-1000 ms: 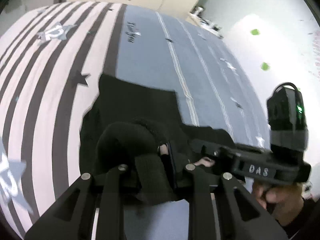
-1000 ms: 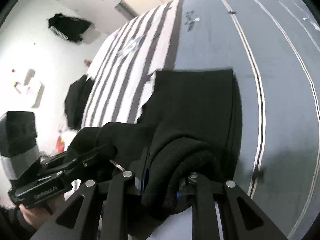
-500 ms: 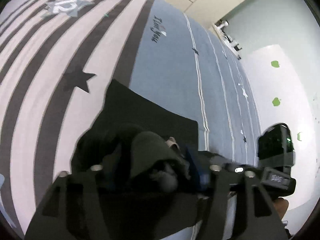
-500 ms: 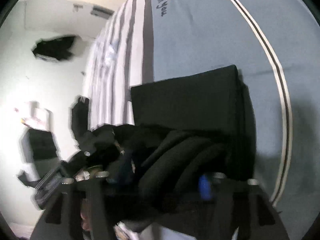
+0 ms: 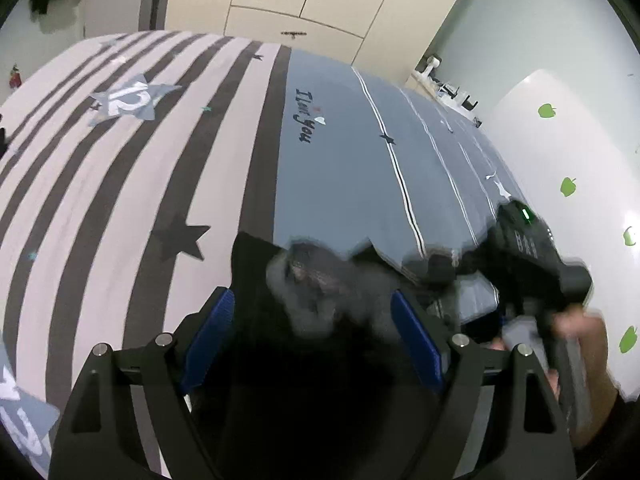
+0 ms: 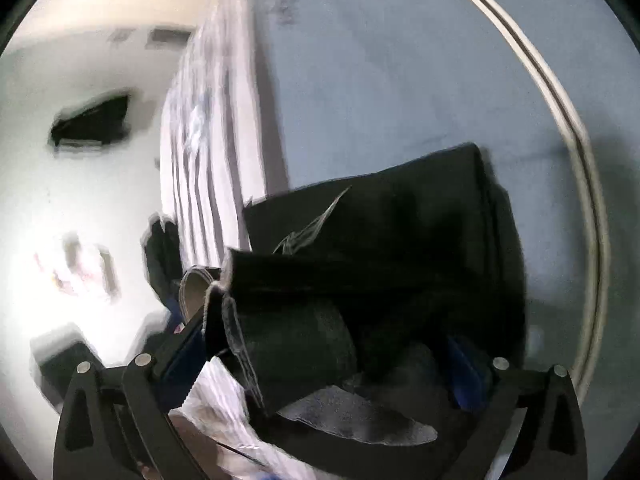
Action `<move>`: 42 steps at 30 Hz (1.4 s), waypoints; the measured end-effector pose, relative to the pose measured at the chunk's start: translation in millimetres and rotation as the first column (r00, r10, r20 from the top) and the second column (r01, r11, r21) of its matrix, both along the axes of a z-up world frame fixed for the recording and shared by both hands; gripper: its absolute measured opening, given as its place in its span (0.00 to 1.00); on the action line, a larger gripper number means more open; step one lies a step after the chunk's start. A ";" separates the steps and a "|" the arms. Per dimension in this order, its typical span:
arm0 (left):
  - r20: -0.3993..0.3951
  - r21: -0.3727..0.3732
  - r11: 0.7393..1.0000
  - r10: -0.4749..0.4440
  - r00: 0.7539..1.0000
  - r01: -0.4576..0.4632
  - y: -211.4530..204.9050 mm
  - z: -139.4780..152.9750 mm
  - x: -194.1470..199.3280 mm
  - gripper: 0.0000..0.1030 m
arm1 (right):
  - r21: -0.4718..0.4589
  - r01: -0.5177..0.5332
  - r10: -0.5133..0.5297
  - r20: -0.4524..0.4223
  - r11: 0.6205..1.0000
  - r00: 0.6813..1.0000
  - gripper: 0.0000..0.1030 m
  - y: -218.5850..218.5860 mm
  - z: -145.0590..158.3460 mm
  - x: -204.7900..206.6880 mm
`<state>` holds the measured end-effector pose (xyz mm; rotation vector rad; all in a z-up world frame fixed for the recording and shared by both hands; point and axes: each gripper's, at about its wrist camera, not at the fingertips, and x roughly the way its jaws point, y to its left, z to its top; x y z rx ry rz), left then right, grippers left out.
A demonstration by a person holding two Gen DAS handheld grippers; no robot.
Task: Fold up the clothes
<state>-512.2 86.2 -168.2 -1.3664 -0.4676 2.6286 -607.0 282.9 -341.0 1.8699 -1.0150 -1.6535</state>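
A black garment [image 5: 320, 292] lies folded on the bed, blurred in the left wrist view. Its loose end sits between the blue pads [image 5: 212, 332] of my left gripper [image 5: 314, 320], whose jaws are opening and do not press on the cloth. In the right wrist view the garment [image 6: 380, 248] shows a flat folded panel with a rolled hem in front. My right gripper [image 6: 326, 360] straddles that hem, jaws opening wide, pads off the fabric. The right gripper body [image 5: 532, 264] and the hand [image 5: 580, 340] holding it show at the right of the left wrist view.
The bedspread [image 5: 120, 200] is pink with dark stripes and stars on the left, blue-grey with thin lines on the right. Cream wardrobe doors [image 5: 304, 0] stand behind. A wall with green stickers [image 5: 568, 186] runs along the right. Another dark garment [image 6: 160, 256] lies at the bed's left edge.
Both grippers were shut on bunched black cloth a second ago; their jaws have since spread and the cloth has dropped onto the folded panel. The right gripper sank and rolled.
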 end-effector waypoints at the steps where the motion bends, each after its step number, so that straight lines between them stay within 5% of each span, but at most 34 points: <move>1: 0.000 -0.002 1.000 -0.004 1.000 0.004 1.8 -1.0 4.5 0.77 | -0.005 0.010 -0.010 0.004 1.000 1.000 0.98 2.8 1.8 -5.3; 6: 0.039 -0.078 0.992 -0.094 0.995 0.097 27.5 -23.8 3.1 0.73 | 0.191 -0.042 0.096 -0.282 0.981 0.955 0.98 4.0 51.9 8.7; 11: 0.087 -0.125 0.981 -0.138 0.987 0.148 41.6 -51.5 -25.5 0.63 | 0.347 -0.039 0.185 -0.399 0.937 0.898 0.96 3.0 54.8 38.7; 13: 0.160 -0.194 0.968 -0.127 0.979 0.157 43.7 -72.9 -38.9 0.50 | 0.408 -0.026 0.232 -0.465 0.913 0.854 0.94 -4.9 53.8 49.9; 16: 0.177 -0.180 0.974 -0.103 0.979 0.135 34.2 -88.1 -45.2 0.50 | 0.506 0.008 0.305 -0.533 0.863 0.789 0.64 -23.2 44.5 61.7; 18: 0.169 -0.173 0.979 -0.078 0.983 0.107 26.1 -88.9 -43.9 0.50 | 0.548 0.007 0.331 -0.515 0.836 0.791 0.48 -33.0 25.7 62.0; 22: 0.189 -0.064 0.998 -0.009 0.982 0.021 -3.0 -91.6 -41.2 0.51 | 0.547 0.042 0.315 -0.542 0.836 0.779 0.51 -32.5 -2.2 66.0; 27: 0.086 -0.075 0.997 0.004 0.996 0.002 -17.1 -52.1 -18.0 0.50 | 0.542 0.134 0.276 -0.606 0.830 0.746 0.51 -11.9 19.9 86.7; 31: 0.037 -0.200 0.978 -0.047 0.998 0.053 -5.4 -37.4 1.2 0.50 | 0.581 0.197 0.294 -0.640 0.790 0.709 0.51 -7.1 40.8 106.7; 34: 0.111 -0.283 0.956 -0.046 0.993 0.076 -3.6 -66.6 -5.2 0.49 | 0.618 0.186 0.327 -0.619 0.764 0.714 0.51 -20.1 31.4 110.6; 37: 0.180 -0.315 0.949 0.064 0.981 -0.004 -24.3 -98.9 -15.1 0.49 | 0.648 0.176 0.340 -0.587 0.741 0.734 0.52 -25.6 9.2 108.9; 40: 0.205 -0.372 0.924 0.177 0.962 -0.091 -44.0 -103.9 -19.9 0.41 | 0.624 0.200 0.293 -0.594 0.755 0.749 0.71 -17.1 -3.4 105.3; 42: 0.196 -0.330 0.939 0.170 0.966 -0.099 -48.1 -96.5 -17.1 0.40 | 0.614 0.217 0.272 -0.600 0.759 0.752 0.71 -10.7 -1.2 104.2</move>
